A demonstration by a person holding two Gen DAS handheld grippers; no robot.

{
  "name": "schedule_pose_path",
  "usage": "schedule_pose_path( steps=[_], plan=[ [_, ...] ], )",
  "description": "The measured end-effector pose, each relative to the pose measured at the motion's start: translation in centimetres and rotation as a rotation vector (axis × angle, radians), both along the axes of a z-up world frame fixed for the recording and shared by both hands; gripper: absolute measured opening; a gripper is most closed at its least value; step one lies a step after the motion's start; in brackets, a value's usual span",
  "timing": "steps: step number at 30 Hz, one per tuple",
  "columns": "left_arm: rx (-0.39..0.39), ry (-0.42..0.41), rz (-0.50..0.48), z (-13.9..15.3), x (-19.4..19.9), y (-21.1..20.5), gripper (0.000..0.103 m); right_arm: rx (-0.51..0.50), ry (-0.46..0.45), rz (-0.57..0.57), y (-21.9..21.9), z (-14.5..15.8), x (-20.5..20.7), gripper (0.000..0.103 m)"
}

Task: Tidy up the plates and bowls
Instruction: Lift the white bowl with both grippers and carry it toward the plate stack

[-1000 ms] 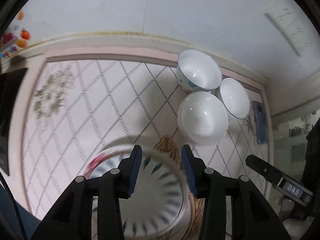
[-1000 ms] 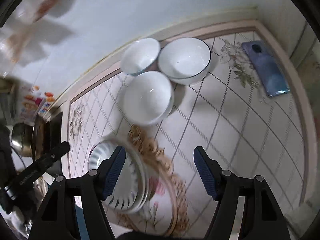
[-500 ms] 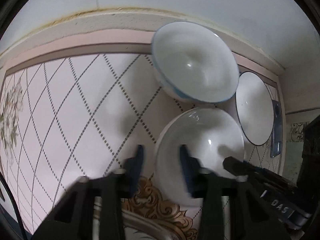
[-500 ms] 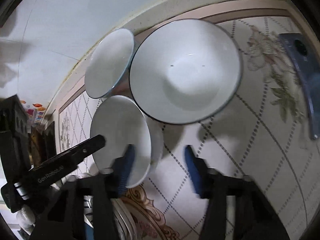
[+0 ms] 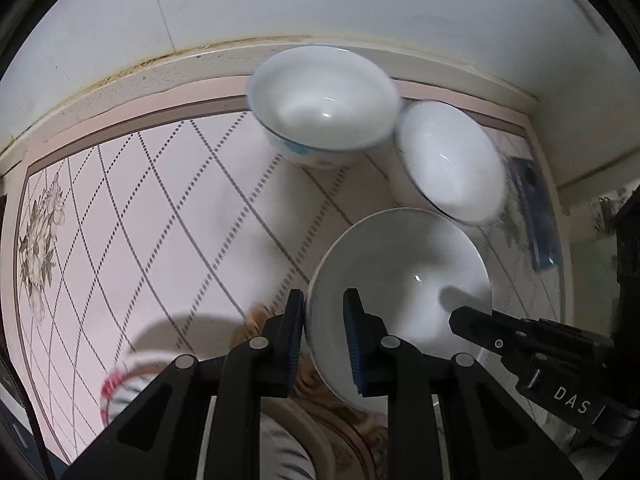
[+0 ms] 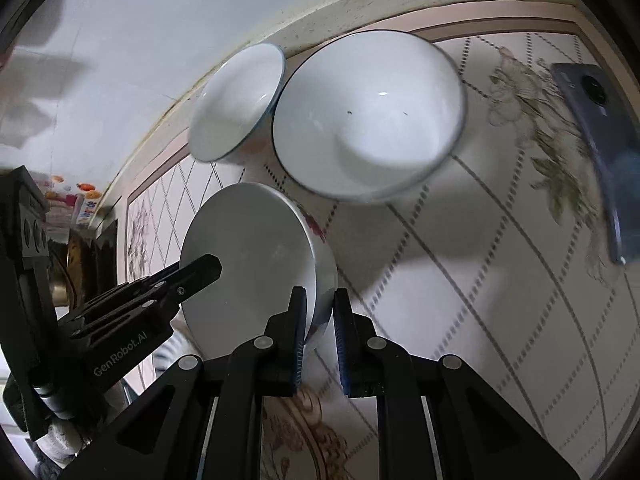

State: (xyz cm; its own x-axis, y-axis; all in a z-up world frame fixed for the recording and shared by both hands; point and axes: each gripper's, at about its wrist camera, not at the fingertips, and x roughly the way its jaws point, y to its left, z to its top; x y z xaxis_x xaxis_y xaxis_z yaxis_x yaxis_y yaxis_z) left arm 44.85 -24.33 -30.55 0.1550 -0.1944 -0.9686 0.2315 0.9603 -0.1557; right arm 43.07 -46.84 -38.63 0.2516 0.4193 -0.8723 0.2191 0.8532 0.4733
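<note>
A plain white bowl [image 5: 404,280] sits nearest, also in the right wrist view [image 6: 256,264]. My left gripper [image 5: 324,332] is shut on its left rim, one finger inside, one outside. My right gripper [image 6: 320,328] is shut on its right rim the same way. Behind it stand a blue-patterned bowl [image 5: 324,100] and a dark-rimmed bowl [image 5: 448,160], which the right wrist view also shows [image 6: 368,116]. A striped bowl on a floral plate [image 5: 120,380] lies below my left gripper.
A blue phone [image 6: 600,136] lies at the right of the counter. The white wall [image 5: 280,0] runs close behind the bowls. A dark stove area with a pot [image 6: 80,252] is at the far left.
Both grippers have moved forward from over the striped bowl and plate to the plain white bowl and closed on its opposite rims.
</note>
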Motion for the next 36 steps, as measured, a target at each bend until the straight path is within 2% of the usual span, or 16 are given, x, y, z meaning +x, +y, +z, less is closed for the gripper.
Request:
schedule_pose_path(
  steps=[9, 13, 17, 26, 36],
  plan=[
    [-0.039, -0.029, -0.092, 2.8, -5.6, -2.6, 0.018, -0.024, -0.019, -0.028, -1.9, 2.8, -7.1, 0.015],
    [-0.044, -0.026, -0.121, 2.9, -6.5, -3.7, 0.018, -0.028, -0.017, -0.048, -3.1, 3.2, -10.0, 0.015],
    [-0.033, -0.013, -0.146, 1.9, -7.5, -4.8, 0.018, -0.020, 0.001, -0.069, -4.2, 2.5, -12.7, 0.015],
    [0.013, 0.001, -0.178, -1.2, -9.5, -6.3, 0.018, -0.012, 0.028, -0.100, -5.1, -0.3, -15.1, 0.015],
    [0.060, -0.016, -0.211, -2.4, -10.3, -7.3, 0.018, -0.025, 0.044, -0.093, -5.1, -1.6, -15.4, 0.015]
  ],
)
